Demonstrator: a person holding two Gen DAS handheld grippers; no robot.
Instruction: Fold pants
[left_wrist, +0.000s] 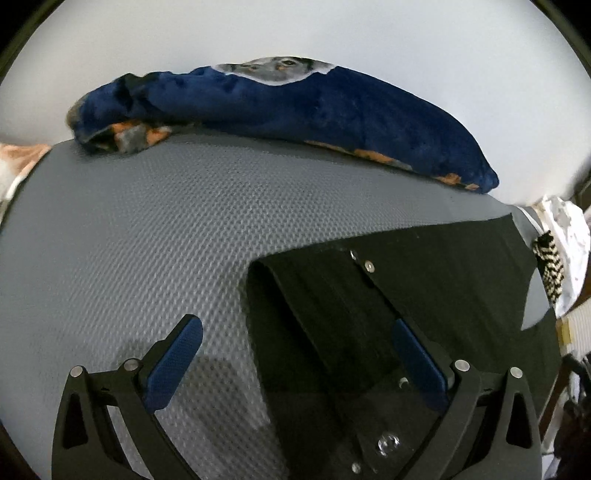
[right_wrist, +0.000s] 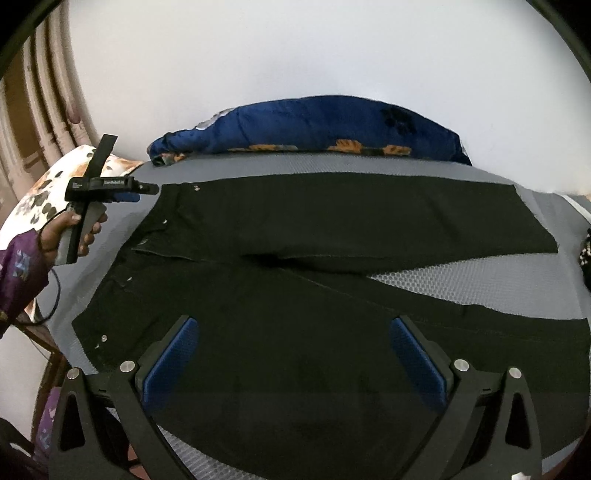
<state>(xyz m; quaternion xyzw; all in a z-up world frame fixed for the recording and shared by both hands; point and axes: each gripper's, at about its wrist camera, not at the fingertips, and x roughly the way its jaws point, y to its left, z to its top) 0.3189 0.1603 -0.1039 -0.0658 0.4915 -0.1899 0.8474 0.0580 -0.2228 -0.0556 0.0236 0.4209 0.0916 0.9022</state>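
Black pants (right_wrist: 332, 221) lie flat on a grey textured mat (right_wrist: 480, 273), waist to the left, both legs running right in a narrow V. My right gripper (right_wrist: 291, 354) hovers open over the near leg at the front edge, nothing between its blue pads. A hand (right_wrist: 62, 229) holds my left gripper (right_wrist: 146, 192) just off the far corner of the waistband. In the left wrist view the left gripper (left_wrist: 295, 354) is open above the waistband edge of the pants (left_wrist: 443, 280), its right finger over the black cloth, its left one over the bare mat (left_wrist: 129, 240).
A rolled blue blanket (right_wrist: 314, 122) lies along the mat's far edge, also in the left wrist view (left_wrist: 295, 107). A floral pillow (right_wrist: 44, 192) sits at the left end. A black-and-white patterned cloth (left_wrist: 550, 266) and white fabric (left_wrist: 569, 229) lie past the leg ends. White wall behind.
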